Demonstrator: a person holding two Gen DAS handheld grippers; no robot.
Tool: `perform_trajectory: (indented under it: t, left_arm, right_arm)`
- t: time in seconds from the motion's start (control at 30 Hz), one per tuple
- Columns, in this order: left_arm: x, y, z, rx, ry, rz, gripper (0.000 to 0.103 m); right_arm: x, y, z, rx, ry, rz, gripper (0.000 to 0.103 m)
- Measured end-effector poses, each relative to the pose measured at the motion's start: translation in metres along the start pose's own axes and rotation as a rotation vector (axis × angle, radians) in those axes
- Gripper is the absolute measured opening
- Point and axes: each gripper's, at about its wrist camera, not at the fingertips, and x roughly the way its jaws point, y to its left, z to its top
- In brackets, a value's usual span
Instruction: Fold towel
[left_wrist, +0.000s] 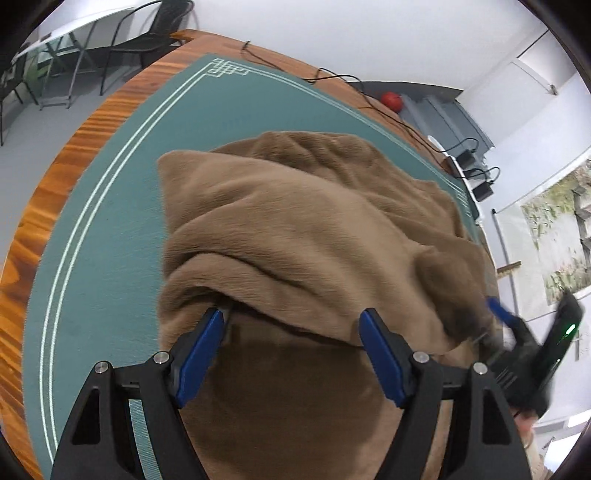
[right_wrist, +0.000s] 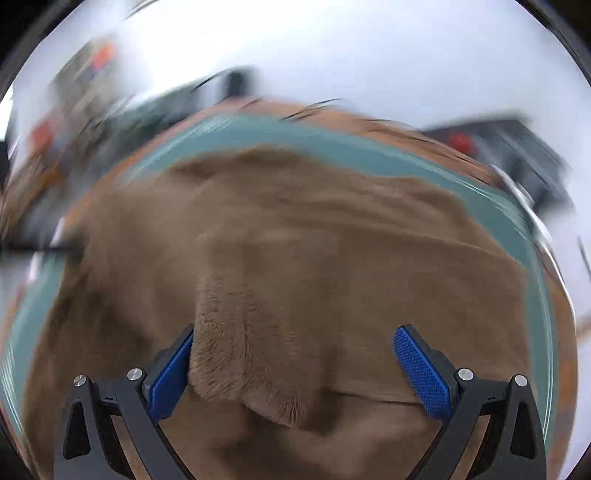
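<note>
A brown fleecy towel lies rumpled and partly doubled over on a teal mat. My left gripper is open just above the towel's near part. The edge of an upper layer runs between its blue fingers, and the left fingertip sits at a fold. In the blurred right wrist view, my right gripper is open wide over the towel. A raised fold of the towel rests against its left finger. That gripper's black body shows at the towel's right edge in the left wrist view.
The mat covers a wooden table whose edge curves along the left. Black cables and chargers lie at the far right edge, near a red ball. Chairs and a white table stand beyond the far left corner.
</note>
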Motion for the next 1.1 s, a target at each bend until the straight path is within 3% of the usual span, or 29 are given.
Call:
perform_trajectory:
  t: [0.1, 0.2, 0.37, 0.53, 0.6, 0.67, 0.73, 0.9, 0.97, 1.03, 1.1]
  left_arm:
    - [0.003, 0.006, -0.002, -0.006, 0.008, 0.018, 0.079]
    - [0.006, 0.011, -0.003, -0.008, 0.017, 0.029, 0.079]
    - [0.009, 0.019, -0.006, -0.011, 0.033, 0.048, 0.079]
    - [0.005, 0.027, -0.010, -0.011, 0.033, 0.081, 0.079]
    - [0.006, 0.031, -0.011, -0.018, 0.032, 0.089, 0.079]
    - [0.006, 0.034, -0.012, -0.028, 0.031, 0.090, 0.079]
    - [0.007, 0.035, -0.012, -0.031, 0.030, 0.095, 0.079]
    - [0.008, 0.035, -0.010, -0.033, 0.031, 0.105, 0.079]
    - [0.009, 0.036, -0.010, -0.034, 0.032, 0.109, 0.079]
    - [0.009, 0.036, -0.009, -0.035, 0.033, 0.113, 0.079]
    - [0.009, 0.036, -0.009, -0.037, 0.033, 0.115, 0.079]
  right_arm:
    - [-0.018, -0.050, -0.002, 0.179, -0.042, -0.148, 0.103]
    - [-0.027, -0.070, -0.005, 0.211, -0.049, -0.177, 0.103]
    - [-0.024, -0.061, 0.001, 0.125, -0.055, 0.064, 0.103]
    - [0.017, -0.075, 0.013, 0.201, -0.005, 0.146, 0.101]
    - [0.033, -0.079, 0.017, 0.210, 0.033, 0.163, 0.088]
    - [0.050, -0.080, 0.017, 0.221, 0.086, 0.190, 0.058]
    - [0.067, -0.077, 0.015, 0.229, 0.147, 0.229, 0.056]
    - [0.075, -0.067, 0.013, 0.204, 0.156, 0.250, 0.054]
    - [0.073, -0.065, 0.014, 0.198, 0.153, 0.259, 0.025]
    - [0.065, -0.064, 0.016, 0.195, 0.138, 0.269, 0.014]
    - [0.047, -0.066, 0.024, 0.210, 0.081, 0.299, 0.012]
